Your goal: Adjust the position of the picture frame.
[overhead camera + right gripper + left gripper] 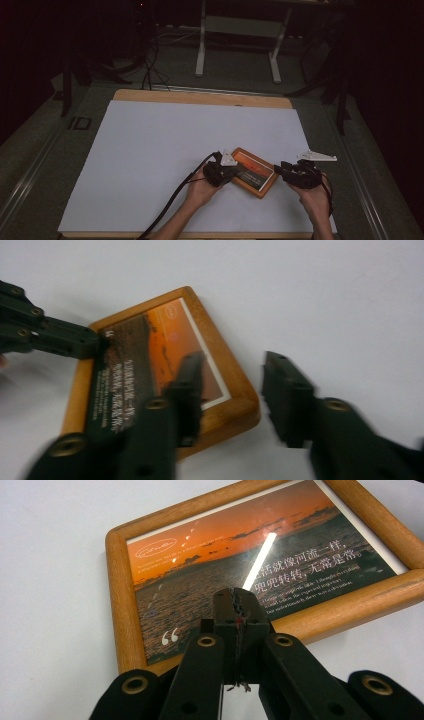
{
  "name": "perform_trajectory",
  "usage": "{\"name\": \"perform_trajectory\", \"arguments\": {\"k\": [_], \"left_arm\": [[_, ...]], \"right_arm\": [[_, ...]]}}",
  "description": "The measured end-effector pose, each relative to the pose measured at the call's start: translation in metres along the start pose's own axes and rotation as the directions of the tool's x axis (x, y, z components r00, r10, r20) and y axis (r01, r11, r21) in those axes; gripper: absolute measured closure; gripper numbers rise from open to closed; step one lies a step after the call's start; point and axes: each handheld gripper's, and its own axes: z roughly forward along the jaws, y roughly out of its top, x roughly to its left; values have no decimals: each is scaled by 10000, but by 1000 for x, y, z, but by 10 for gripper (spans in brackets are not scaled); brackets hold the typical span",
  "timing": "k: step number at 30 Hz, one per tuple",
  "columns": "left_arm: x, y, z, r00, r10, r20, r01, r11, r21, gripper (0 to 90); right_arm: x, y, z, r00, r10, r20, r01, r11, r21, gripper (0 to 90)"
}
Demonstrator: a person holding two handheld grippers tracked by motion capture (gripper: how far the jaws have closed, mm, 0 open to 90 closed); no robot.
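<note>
Wooden table [200,96], top edge showing as a bare strip in the upper middle of the high view. White sheet [165,150] covers nearly all of it. Wooden picture frame [255,172] lies flat on the sheet, lower right of centre, turned askew.

Wooden picture frame [165,375] flat on white table [325,300], jaws apart — astride its corner

It looked like a lab: a table [150,96] covered in a white sheet [165,145], dark curtained surroundings, loose cables [149,70] on carpet, a metal stand [239,30] behind.
</note>
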Motion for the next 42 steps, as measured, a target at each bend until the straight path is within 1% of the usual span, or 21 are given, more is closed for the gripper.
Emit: {"name": "perform_trajectory", "arguments": {"k": [2,4,7,10,16,17,19,21,23,25,26,27,28,29,30,31,33,36,38,41,42], "left_arm": [[-1,0,0,10000,21,-49,-21,10000,8,897],[-2,0,0,10000,39,-80,-38,10000,60,897],[-4,-2,-1,9999,65,-91,-65,10000,75,897],[-6,-4,-2,9999,77,-115,-76,10000,42,898],[-10,-11,-4,10000,-46,-68,45,9999,-105,898],[-11,-12,-5,10000,-15,-29,14,10000,-72,898],[-13,-14,-5,10000,79,25,-79,10000,-57,897],[-16,-16,-5,9998,180,-23,-180,9998,-25,897],[-17,-17,-6,9996,287,-47,-287,9996,47,897],[-18,-18,-6,9996,290,-36,-290,9996,50,897],[-18,-18,-6,9996,290,-15,-290,9996,49,897],[-18,-19,-6,9996,299,2,-299,9995,39,897],[-17,-19,-6,9995,317,16,-317,9995,55,896],[-17,-19,-6,9996,276,61,-277,9996,36,897],[-17,-20,-6,9995,290,80,-291,9996,42,896],[-17,-20,-6,9995,303,98,-303,9995,45,896],[-18,-21,-6,9995,312,102,-313,9995,36,896],[-18,-22,-6,9992,361,141,-361,9993,1,895],[-19,-22,-7,9991,392,169,-392,9992,-5,894],[-17,-22,-8,9989,400,265,-400,9992,18,893],[-17,-22,-9,9988,421,265,-422,9991,35,892]], "right_arm": [[-1,-1,0,9994,263,-229,-261,9996,81,502],[-1,-2,1,9976,485,-485,-477,9987,185,454],[-1,-4,3,9951,730,-665,-714,9971,266,412],[-3,-7,6,9922,961,-791,-931,9948,413,390],[-4,-13,9,9839,1193,-1334,-1122,9919,599,380],[-4,-13,10,9829,1188,-1408,-1111,9919,615,380],[-5,-14,12,9779,1308,-1629,-1208,9902,698,380],[-5,-15,14,9751,1386,-1732,-1265,9888,789,392],[-5,-16,16,9702,1464,-1930,-1309,9873,905,413],[-6,-17,17,9624,1597,-2198,-1404,9849,1009,439],[-6,-17,18,9571,1624,-2400,-1415,9847,1020,477],[-6,-17,18,9523,1656,-2562,-1435,9843,1031,496],[-6,-17,18,9494,1651,-2671,-1418,9844,1044,535],[-5,-17,18,9458,1665,-2789,-1418,9841,1067,540],[-5,-17,18,9445,1665,-2830,-1410,9841,1084,551],[-5,-17,18,9434,1660,-2871,-1406,9843,1069,562],[-7,-18,16,9365,1700,-3067,-1450,9841,1026,585],[-9,-18,14,9232,1792,-3399,-1592,9835,860,625],[-8,-16,12,9176,1606,-3636,-1471,9870,648,643],[-2,-10,9,9288,947,-3582,-821,9954,502,653],[0,-8,8,9284,701,-3650,-589,9974,417,663]]}}
